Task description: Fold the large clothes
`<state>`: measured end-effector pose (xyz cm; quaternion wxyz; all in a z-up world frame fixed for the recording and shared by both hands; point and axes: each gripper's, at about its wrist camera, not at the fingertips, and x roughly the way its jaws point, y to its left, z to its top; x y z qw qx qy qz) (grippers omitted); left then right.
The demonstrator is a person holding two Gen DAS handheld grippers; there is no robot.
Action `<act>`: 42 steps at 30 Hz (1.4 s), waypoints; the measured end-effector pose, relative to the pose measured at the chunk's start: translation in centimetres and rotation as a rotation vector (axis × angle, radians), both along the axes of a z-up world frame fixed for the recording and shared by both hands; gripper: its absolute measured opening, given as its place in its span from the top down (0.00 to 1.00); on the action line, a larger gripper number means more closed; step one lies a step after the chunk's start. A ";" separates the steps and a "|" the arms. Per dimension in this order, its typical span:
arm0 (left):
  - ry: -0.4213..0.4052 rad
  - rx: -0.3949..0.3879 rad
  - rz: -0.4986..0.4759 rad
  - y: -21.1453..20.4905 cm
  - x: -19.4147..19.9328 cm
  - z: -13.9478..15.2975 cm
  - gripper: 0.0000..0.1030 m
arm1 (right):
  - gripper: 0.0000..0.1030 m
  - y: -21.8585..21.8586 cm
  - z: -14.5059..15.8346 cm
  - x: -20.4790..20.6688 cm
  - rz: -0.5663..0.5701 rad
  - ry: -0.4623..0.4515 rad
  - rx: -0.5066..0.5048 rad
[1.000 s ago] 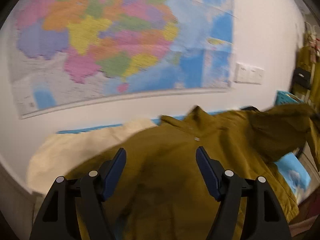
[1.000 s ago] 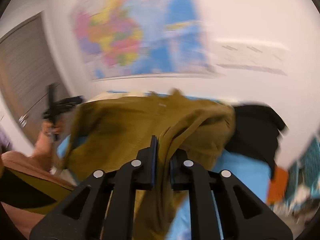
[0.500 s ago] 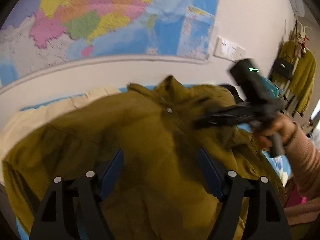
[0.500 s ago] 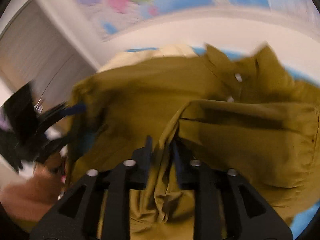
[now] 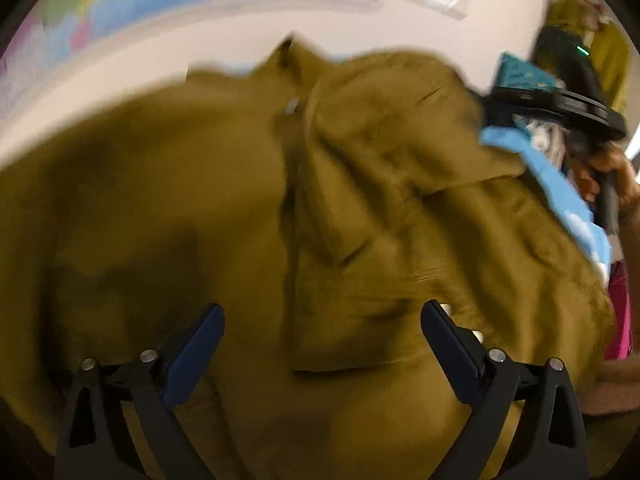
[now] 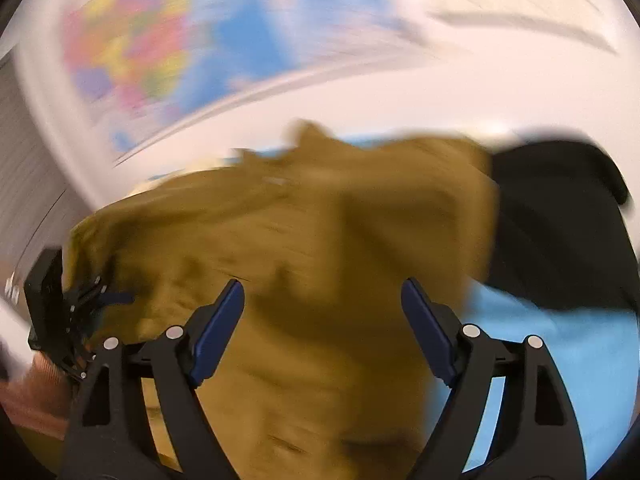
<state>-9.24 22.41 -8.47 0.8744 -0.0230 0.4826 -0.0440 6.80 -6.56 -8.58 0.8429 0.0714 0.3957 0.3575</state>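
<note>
Ctr both views: olive shirt (image 5: 224, 208) spread on blue sheet (image 6: 560, 344) | L gripper (image 5: 322, 326) & R gripper (image 6: 322, 300) jaws opening, nothing held | risk: folded right panel slips open, loose.

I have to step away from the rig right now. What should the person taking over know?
Left gripper: jaws opening, nothing between them, over the olive shirt.
Right gripper: jaws opening, cloth not pinched.
The shirt lies spread on the blue sheet, collar toward the wall, black garment at its right.
Done: right side appears folded over the front.
Left: probably the other side, then folding it down; frames are blurred, so check first.
</note>
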 end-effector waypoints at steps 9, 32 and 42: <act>-0.040 -0.018 0.064 3.0 1.2 1.7 0.83 | 0.49 -1.0 -6.2 3.6 0.141 0.216 0.270; -0.204 0.237 0.179 4.3 4.2 6.4 0.43 | 0.58 -4.5 1.6 -1.5 -0.155 -0.191 -0.042; -0.320 0.403 0.426 8.5 -8.4 10.6 0.27 | 0.57 12.8 1.6 -5.7 0.416 -0.199 -0.025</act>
